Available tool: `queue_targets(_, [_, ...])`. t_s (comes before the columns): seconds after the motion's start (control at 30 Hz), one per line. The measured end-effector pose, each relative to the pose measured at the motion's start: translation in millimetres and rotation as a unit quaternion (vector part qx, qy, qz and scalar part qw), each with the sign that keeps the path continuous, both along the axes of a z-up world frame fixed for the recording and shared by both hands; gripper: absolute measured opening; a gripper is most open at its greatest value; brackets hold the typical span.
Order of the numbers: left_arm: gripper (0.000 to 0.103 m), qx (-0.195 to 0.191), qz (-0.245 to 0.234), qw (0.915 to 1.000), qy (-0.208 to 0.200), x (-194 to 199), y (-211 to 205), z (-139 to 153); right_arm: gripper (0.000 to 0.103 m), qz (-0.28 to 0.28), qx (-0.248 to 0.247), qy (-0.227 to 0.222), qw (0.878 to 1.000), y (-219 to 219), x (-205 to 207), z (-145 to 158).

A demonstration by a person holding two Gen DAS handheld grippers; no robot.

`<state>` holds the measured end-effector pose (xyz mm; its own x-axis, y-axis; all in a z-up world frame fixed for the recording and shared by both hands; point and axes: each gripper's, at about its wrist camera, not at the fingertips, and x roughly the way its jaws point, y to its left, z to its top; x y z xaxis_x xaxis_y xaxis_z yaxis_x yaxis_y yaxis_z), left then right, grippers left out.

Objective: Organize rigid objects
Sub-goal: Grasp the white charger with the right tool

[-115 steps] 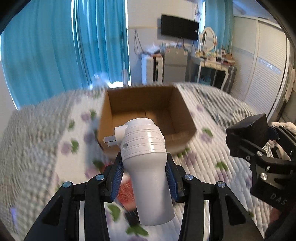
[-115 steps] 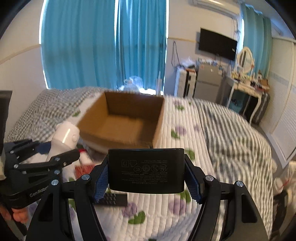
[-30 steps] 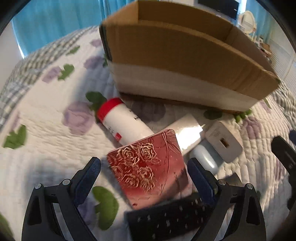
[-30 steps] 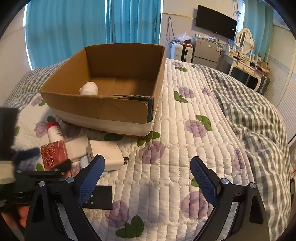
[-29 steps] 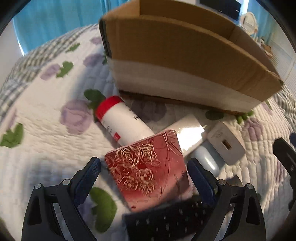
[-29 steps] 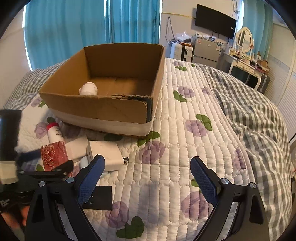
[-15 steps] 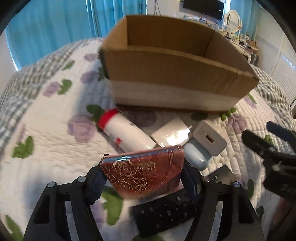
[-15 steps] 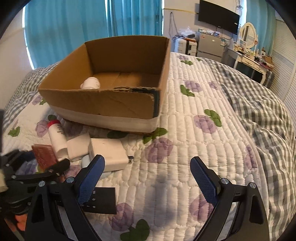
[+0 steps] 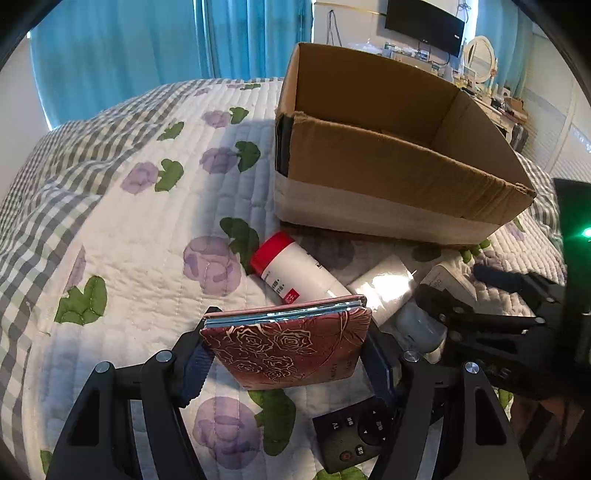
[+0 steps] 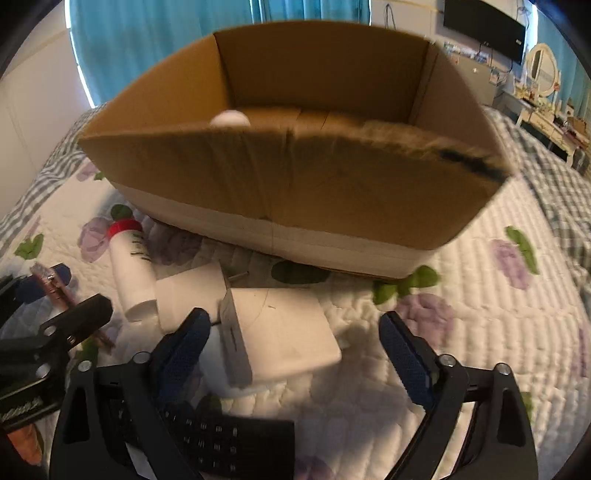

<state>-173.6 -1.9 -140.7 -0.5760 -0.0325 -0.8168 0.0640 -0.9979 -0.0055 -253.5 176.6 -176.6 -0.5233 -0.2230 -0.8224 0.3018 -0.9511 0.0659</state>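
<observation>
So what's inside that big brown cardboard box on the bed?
Inside the brown cardboard box, only a rounded white object peeks above the front wall, near its left side. That wall hides most of the floor, so other contents cannot be ruled out.

One cardboard box (image 9: 391, 184); one red-capped bottle (image 9: 295, 273); one rose-patterned case (image 9: 288, 350); one remote (image 9: 351, 435); two white chargers (image 10: 280, 336)

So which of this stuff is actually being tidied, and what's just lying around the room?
Being tidied: red rose case in the left gripper, red-capped bottle, white charger, remote, cardboard box.

Just there: quilt, curtains, TV.
</observation>
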Motion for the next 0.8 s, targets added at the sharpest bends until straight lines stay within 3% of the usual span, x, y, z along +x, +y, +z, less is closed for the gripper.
queue_targets(0.1, [0.072,0.001,0.0,1.0,-0.003,0,0,-2,0.063,0.005,-0.015,-0.009,1.0,0,0,-4])
queue_targets(0.3, [0.072,0.005,-0.004,1.0,-0.002,3,2,2,0.059,0.014,0.006,0.011,1.0,-5,23,8])
queue_targets(0.53, [0.072,0.01,-0.024,0.9996,0.011,15,13,20,0.056,0.008,0.026,0.07,0.997,-2,56,48])
queue_targets(0.8, [0.072,0.012,-0.03,0.9989,0.033,30,18,48,0.056,-0.003,0.01,0.094,0.996,8,78,76])
